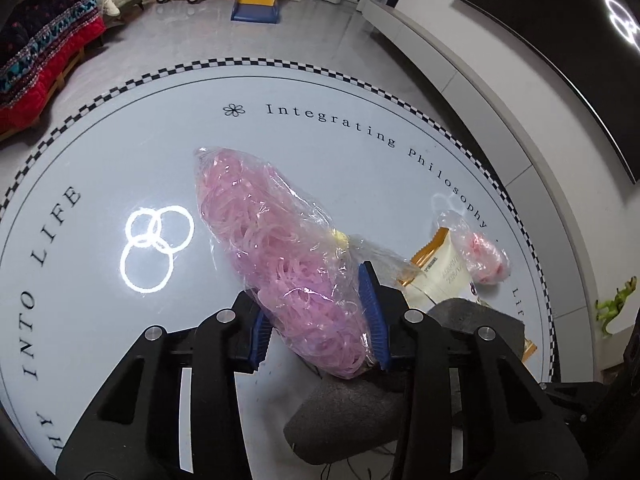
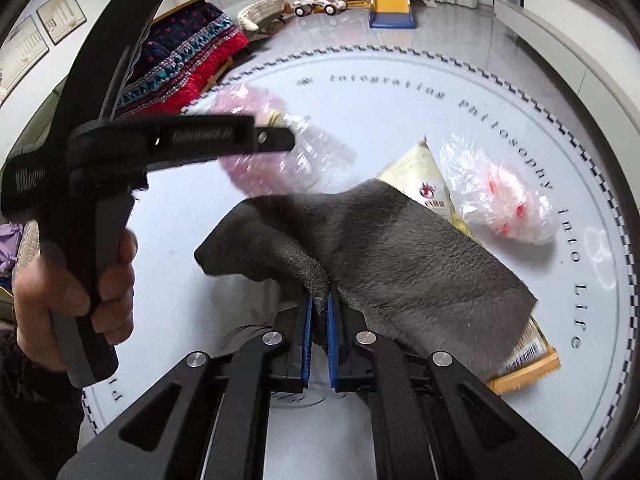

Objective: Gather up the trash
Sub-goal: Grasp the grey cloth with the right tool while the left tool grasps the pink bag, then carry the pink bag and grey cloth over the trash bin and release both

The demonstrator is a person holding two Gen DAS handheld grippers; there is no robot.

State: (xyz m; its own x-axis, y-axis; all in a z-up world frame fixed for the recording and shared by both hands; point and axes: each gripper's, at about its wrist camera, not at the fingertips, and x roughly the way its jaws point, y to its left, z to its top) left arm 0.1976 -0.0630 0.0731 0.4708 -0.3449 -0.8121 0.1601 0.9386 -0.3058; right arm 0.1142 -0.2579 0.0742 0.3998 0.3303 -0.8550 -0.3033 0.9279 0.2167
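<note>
While the left gripper (image 1: 318, 322) sits at the bottom centre of its own view, its blue-padded fingers (image 1: 370, 308) press on both sides of a clear plastic bag stuffed with pink stringy strands (image 1: 276, 248), which juts from the fingers toward the middle of the frame, above the round white worktop with a checkered rim and black lettering (image 1: 360, 92). In the right wrist view that bag (image 2: 256, 168) shows blurred at upper left, behind the black body of the left gripper, whose handle a hand (image 2: 68, 292) grasps at the left edge.

At the lower centre of the right wrist view, the right gripper (image 2: 319, 308) has its fingers (image 2: 307, 320) closed tight on a fold of a grey fuzzy cloth (image 2: 400, 248), which spreads up and to the right across the frame. Under the cloth's right side lies a cream and orange snack packet (image 2: 430, 184), flat on the worktop (image 2: 400, 92), and just right of it a crumpled clear plastic bag with red and white bits inside (image 2: 506, 204). The left wrist view shows this pair at right: the packet (image 1: 444, 272) and the small bag (image 1: 484, 254), with the grey cloth (image 1: 344, 420) at the bottom.
</note>
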